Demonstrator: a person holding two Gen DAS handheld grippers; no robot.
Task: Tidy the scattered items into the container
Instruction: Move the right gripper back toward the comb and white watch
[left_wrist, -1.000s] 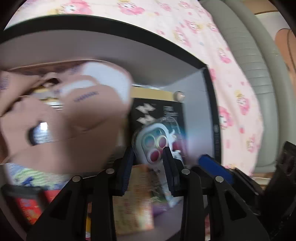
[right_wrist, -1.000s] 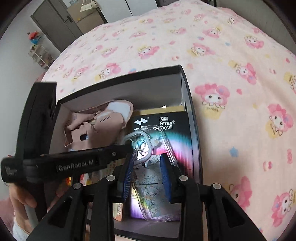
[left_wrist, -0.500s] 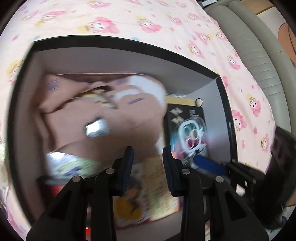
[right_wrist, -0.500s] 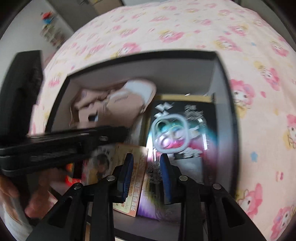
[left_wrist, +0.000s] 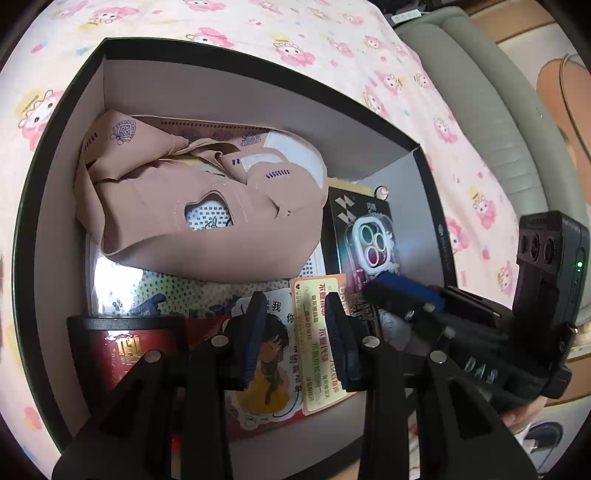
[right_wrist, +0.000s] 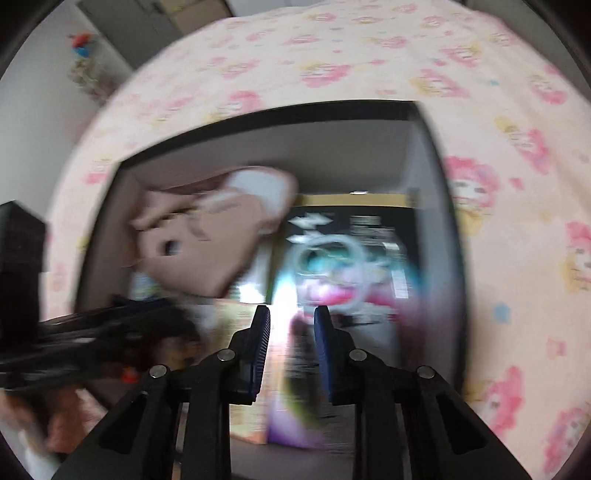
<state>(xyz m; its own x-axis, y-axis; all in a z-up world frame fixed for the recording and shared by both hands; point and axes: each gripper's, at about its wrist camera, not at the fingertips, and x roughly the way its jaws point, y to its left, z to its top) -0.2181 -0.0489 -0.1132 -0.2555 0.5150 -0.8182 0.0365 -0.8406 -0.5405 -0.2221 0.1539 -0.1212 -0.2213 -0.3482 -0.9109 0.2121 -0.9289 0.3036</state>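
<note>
Now both hands hover over a filled box

Since a second ago the left hand-held gripper (left_wrist: 293, 325) has drawn back, so the whole black box (left_wrist: 74, 74) on the bed shows, and the pink cloth mask (left_wrist: 207, 210) has come to rest inside. It stands part open, holding nothing. The right hand-held gripper (right_wrist: 290, 338), over the clear phone case (right_wrist: 328, 269) on the black package (left_wrist: 341, 218), is closing with nothing visibly between its fingers. Cards (left_wrist: 317, 343) lie inside too; tidying looks nearly done.
</note>
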